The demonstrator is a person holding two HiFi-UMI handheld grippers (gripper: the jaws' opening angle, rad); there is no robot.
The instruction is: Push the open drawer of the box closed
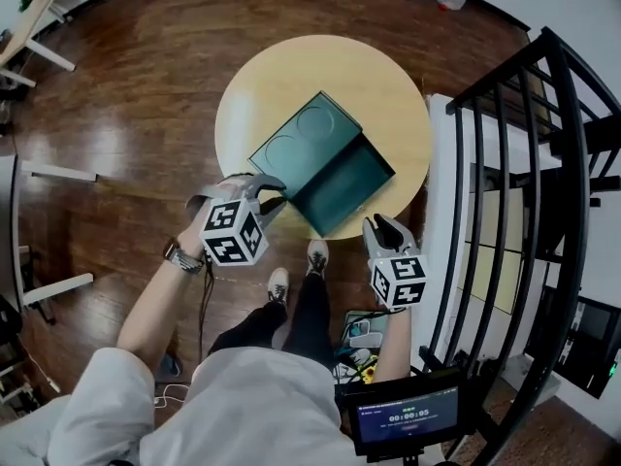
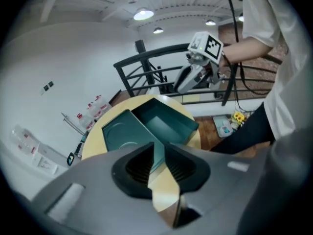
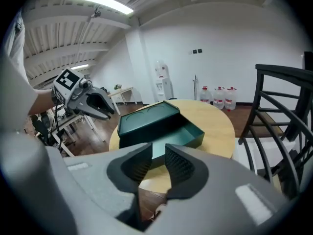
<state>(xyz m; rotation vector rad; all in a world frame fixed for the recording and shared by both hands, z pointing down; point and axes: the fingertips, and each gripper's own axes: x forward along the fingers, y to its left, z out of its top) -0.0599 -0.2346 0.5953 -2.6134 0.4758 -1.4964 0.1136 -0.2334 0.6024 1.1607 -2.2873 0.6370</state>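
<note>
Two tools stand ready, left gripper [image 1: 271, 194] and right gripper [image 1: 384, 224], jaws apart and empty; the green box [image 1: 303, 132] sits on the round table [image 1: 393, 85]; its drawer [image 1: 345, 184] projects open toward the right gripper, which is probably placed there for pushing.

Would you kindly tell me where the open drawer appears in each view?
Head view: drawer at centre, slightly right.
Left gripper view: drawer at centre, above the jaws.
Right gripper view: drawer at centre, above the jaws.
Shared landmark: round yellow table beneath it.
</note>
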